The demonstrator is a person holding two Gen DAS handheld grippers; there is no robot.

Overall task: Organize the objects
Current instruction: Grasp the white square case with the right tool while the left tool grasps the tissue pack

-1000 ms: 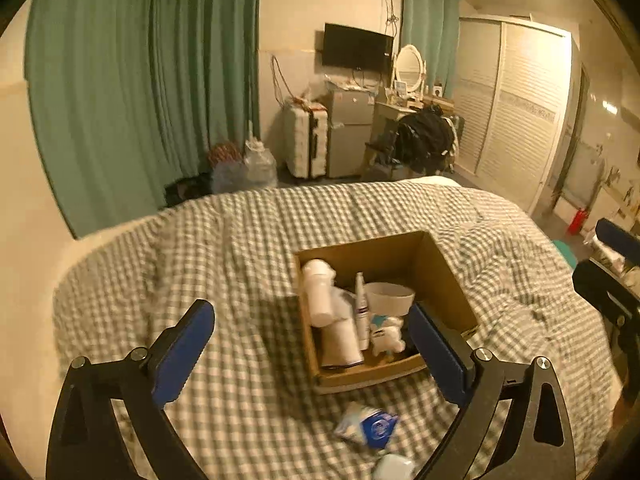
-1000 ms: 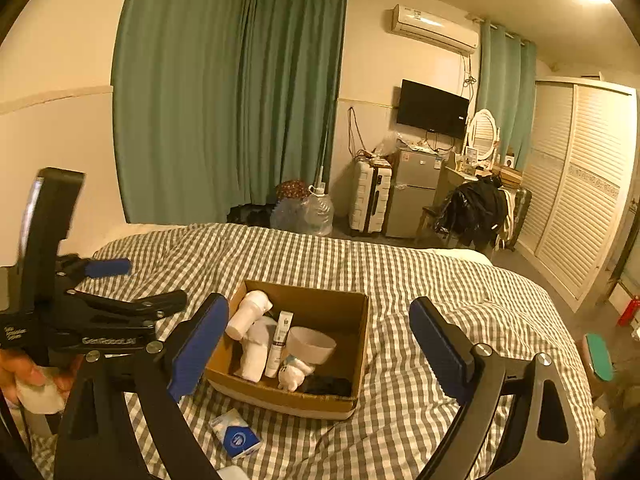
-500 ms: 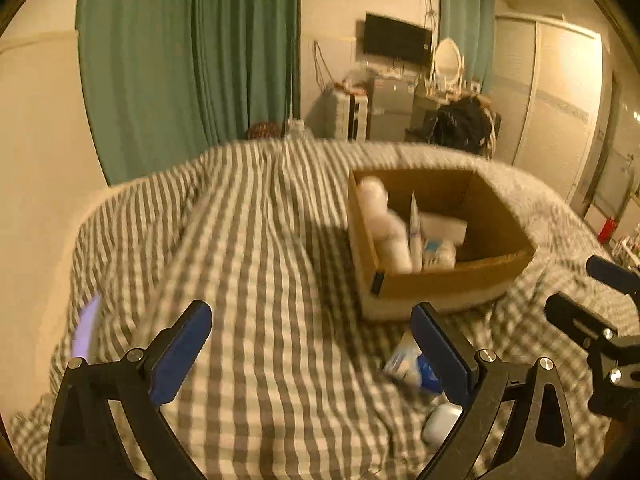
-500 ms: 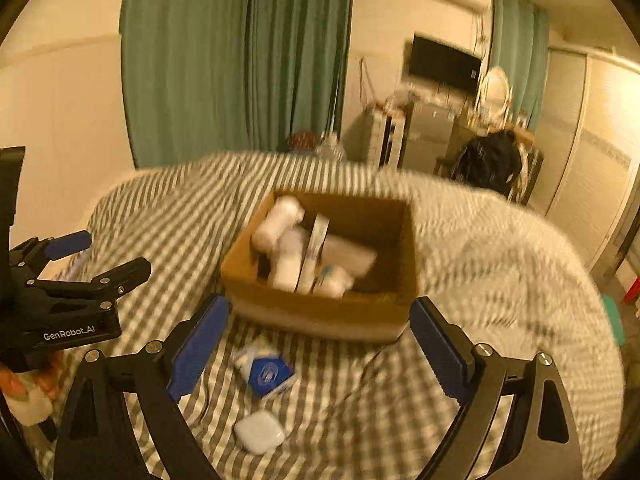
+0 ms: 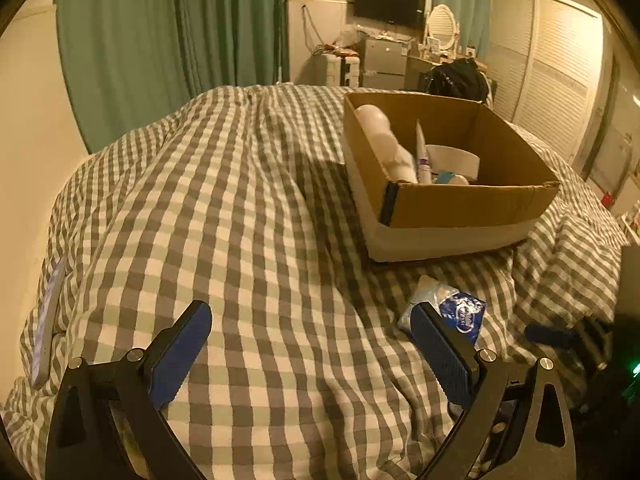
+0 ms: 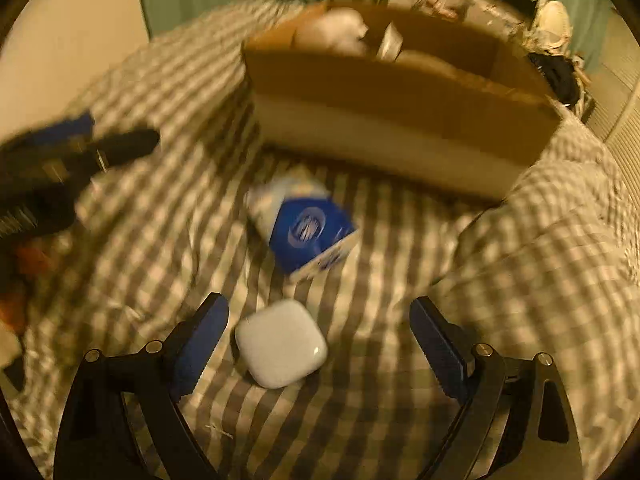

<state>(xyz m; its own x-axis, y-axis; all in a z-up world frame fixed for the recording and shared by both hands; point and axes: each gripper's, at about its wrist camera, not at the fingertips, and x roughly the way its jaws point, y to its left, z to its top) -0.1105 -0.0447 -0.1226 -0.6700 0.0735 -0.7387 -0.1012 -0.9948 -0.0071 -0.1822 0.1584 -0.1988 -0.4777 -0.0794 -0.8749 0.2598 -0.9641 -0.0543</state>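
The blue-and-white pack [image 6: 308, 228] carried a round emblem with writing, too blurred in both views to be read; no other label was legible. It lay on the checked quilt [image 5: 248, 216], between the cardboard box [image 5: 468, 204] and the white case [image 6: 280, 342], near both and touching neither.

The right gripper [image 6: 320, 338] stood wide open over the quilt, the case lying between its 2 blue pads, close to the left one and seemingly not touched by either, though motion blur made this uncertain. The left gripper [image 5: 312, 344] was likewise spread wide and empty, above bare quilt, its right pad overlapping the pack in the left-wrist view.

The box rested on the quilt, open-topped, and held a white bottle [image 5: 380, 132], a slim tube [image 5: 420, 148] and a white bowl [image 5: 452, 158], among smaller items that could not be told apart.

The quilt was grey-and-white check, rumpled. Behind the bed hung green curtains [image 5: 160, 40]; farther off were a wall-mounted television [image 5: 386, 2], an oval mirror [image 5: 442, 26] and louvred wardrobe doors [image 5: 556, 68].
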